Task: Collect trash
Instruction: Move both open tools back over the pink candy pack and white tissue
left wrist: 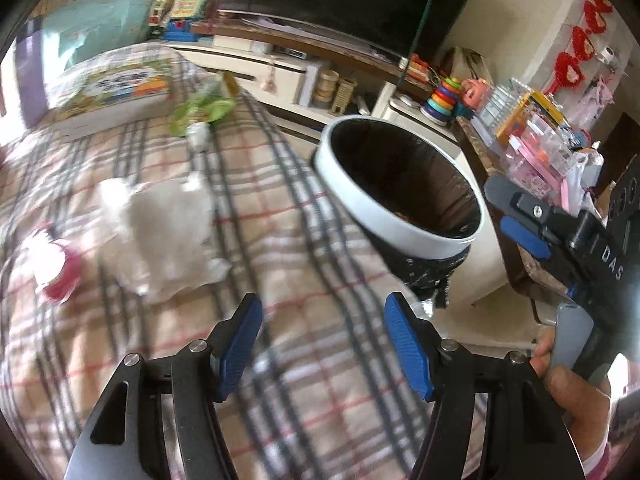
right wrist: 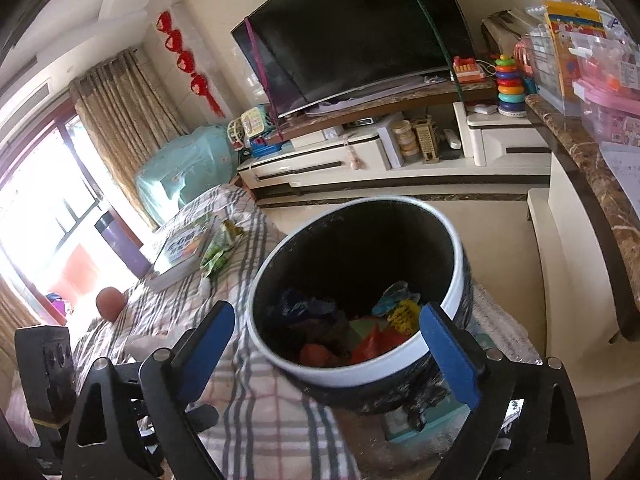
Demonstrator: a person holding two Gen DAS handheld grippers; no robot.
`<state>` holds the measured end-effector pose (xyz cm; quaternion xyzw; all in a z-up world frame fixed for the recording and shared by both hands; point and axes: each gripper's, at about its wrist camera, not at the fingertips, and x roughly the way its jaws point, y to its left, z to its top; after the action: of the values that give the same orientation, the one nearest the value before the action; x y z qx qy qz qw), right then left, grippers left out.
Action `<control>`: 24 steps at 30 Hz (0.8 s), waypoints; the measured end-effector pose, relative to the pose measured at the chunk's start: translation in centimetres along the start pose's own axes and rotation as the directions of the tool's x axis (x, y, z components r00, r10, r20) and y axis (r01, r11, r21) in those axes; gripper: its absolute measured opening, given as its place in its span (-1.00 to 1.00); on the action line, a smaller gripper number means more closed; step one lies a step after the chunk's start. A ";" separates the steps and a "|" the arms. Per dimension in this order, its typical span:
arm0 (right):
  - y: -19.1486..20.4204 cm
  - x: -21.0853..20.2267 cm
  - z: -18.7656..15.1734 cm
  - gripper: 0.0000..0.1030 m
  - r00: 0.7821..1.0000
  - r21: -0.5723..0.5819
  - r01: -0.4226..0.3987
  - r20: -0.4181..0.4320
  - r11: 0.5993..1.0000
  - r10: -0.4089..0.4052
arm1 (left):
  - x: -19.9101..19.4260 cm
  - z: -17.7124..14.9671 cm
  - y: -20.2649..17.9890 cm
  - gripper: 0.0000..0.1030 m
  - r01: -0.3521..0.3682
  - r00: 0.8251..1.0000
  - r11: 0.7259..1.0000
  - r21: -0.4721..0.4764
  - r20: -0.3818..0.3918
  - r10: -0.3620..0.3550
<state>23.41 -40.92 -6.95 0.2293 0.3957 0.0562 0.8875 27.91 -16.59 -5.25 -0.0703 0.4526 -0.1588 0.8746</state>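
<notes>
A round bin with a white rim (left wrist: 404, 216) and black liner stands beside a plaid-covered surface (left wrist: 280, 280). In the right wrist view the bin (right wrist: 360, 364) holds several colourful wrappers (right wrist: 384, 328). On the plaid cloth lie a crumpled white tissue (left wrist: 160, 232), a red-and-white scrap (left wrist: 52, 264) and a green wrapper (left wrist: 204, 108), which also shows in the right wrist view (right wrist: 218, 254). My left gripper (left wrist: 324, 344) is open and empty above the cloth, near the tissue. My right gripper (right wrist: 328, 348) is open and empty, just above the bin's near rim; it also shows in the left wrist view (left wrist: 516, 216).
A picture book (left wrist: 112, 96) lies at the far end of the cloth, with a brown ball (right wrist: 109, 303) nearby. A TV (right wrist: 352, 28) on a low cabinet (right wrist: 360, 160) stands behind. A marble counter (right wrist: 592, 184) with toy boxes runs along the right.
</notes>
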 end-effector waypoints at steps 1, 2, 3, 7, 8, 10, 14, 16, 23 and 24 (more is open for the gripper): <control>0.3 -0.1 -0.4 0.85 1.000 -0.004 -0.003 -0.002 1.000 0.003 | -0.6 -0.3 0.4 0.23 -0.011 1.000 1.000 -0.006 0.007 0.011; 0.6 -0.1 -0.7 0.86 1.000 -0.010 -0.003 -0.004 1.000 0.003 | -1.0 -0.7 0.6 0.23 -0.017 1.000 1.000 -0.012 0.012 0.017; 0.9 -0.1 -1.0 0.86 1.000 -0.020 -0.001 -0.006 1.000 0.001 | -1.4 -1.0 0.8 0.23 -0.022 1.000 1.000 -0.017 0.015 0.022; 2.2 0.1 -2.5 0.86 1.000 -0.053 0.000 -0.020 0.999 -0.001 | -2.9 -2.3 2.1 0.23 -0.053 0.998 0.997 -0.055 0.037 0.055; 2.4 0.1 -2.9 0.86 1.000 -0.055 -0.005 -0.023 0.998 0.004 | -3.2 -2.7 2.5 0.23 -0.064 0.997 0.996 -0.065 0.041 0.066; 3.0 0.0 -3.6 0.86 0.999 -0.061 -0.014 -0.031 0.998 0.013 | -3.8 -3.3 3.2 0.23 -0.072 0.996 0.994 -0.087 0.040 0.075; 4.3 0.0 -4.6 0.86 0.999 -0.089 -0.022 -0.039 0.996 0.019 | -4.5 -4.3 4.5 0.24 -0.093 0.995 0.988 -0.121 0.029 0.097; 5.0 0.2 -5.1 0.87 0.998 -0.101 -0.031 -0.051 0.994 0.026 | -4.9 -4.8 5.1 0.26 -0.106 0.994 0.985 -0.135 0.026 0.111; 6.6 0.9 -6.6 0.87 0.994 -0.120 -0.075 -0.090 0.990 0.064 | -6.2 -5.4 7.4 0.41 -0.151 0.987 0.968 -0.202 0.026 0.160; 6.8 1.0 -6.8 0.87 0.993 -0.122 -0.080 -0.093 0.989 0.069 | -6.5 -5.4 7.8 0.44 -0.162 0.985 0.963 -0.213 0.030 0.172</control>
<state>19.71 -32.09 -8.49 0.1852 0.4214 0.1243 0.8790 21.62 -6.94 -5.46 -0.1276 0.4501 -0.0339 0.8832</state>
